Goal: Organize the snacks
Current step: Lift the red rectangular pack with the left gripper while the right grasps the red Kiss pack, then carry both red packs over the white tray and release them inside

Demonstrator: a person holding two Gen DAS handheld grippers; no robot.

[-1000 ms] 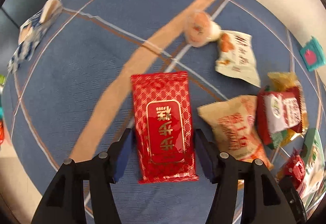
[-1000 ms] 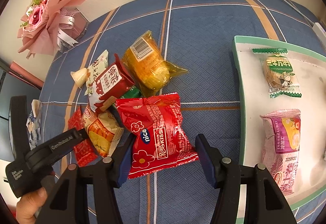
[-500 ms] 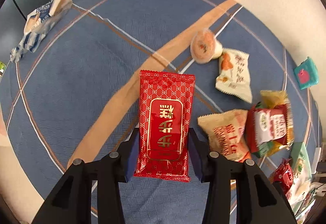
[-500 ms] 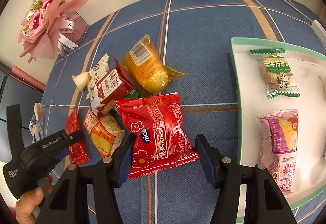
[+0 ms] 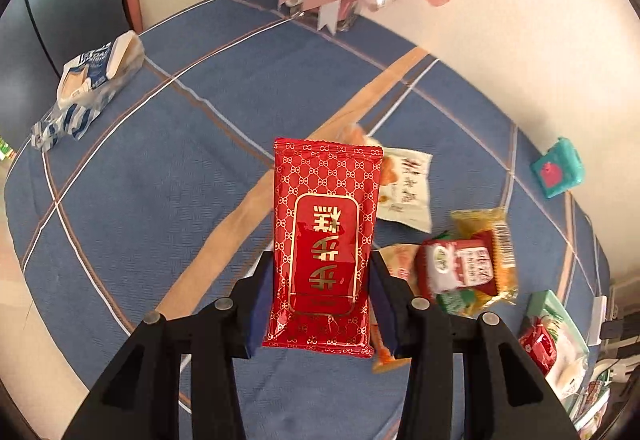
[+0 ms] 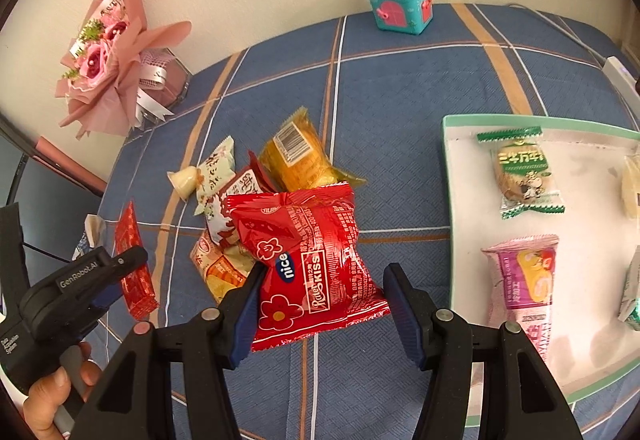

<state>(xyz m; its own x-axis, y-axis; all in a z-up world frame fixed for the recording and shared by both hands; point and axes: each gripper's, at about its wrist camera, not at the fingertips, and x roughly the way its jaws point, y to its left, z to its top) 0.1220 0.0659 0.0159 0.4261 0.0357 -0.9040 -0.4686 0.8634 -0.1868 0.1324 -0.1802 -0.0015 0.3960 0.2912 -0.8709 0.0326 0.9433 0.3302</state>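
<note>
My left gripper is shut on a long red packet with gold lettering and holds it up off the blue checked cloth. The right wrist view shows that same packet edge-on at the left. My right gripper is shut on a puffy red "nice" bag, held just above the snack pile. In the pile lie a yellow packet, a red-and-white packet, a white packet, a jelly cup and an orange packet. To the right, the mint-rimmed white tray holds a green packet and a pink one.
A pink bouquet leans on the wall at the back left, and a teal toy box stands at the back. A blue-and-white wrapper lies far left on the cloth. A person's hand grips the left tool.
The left jaws closed on the red packet and lifted it off the cloth, tilting the view up toward the bouquet. The right gripper rose slightly with the red bag.
</note>
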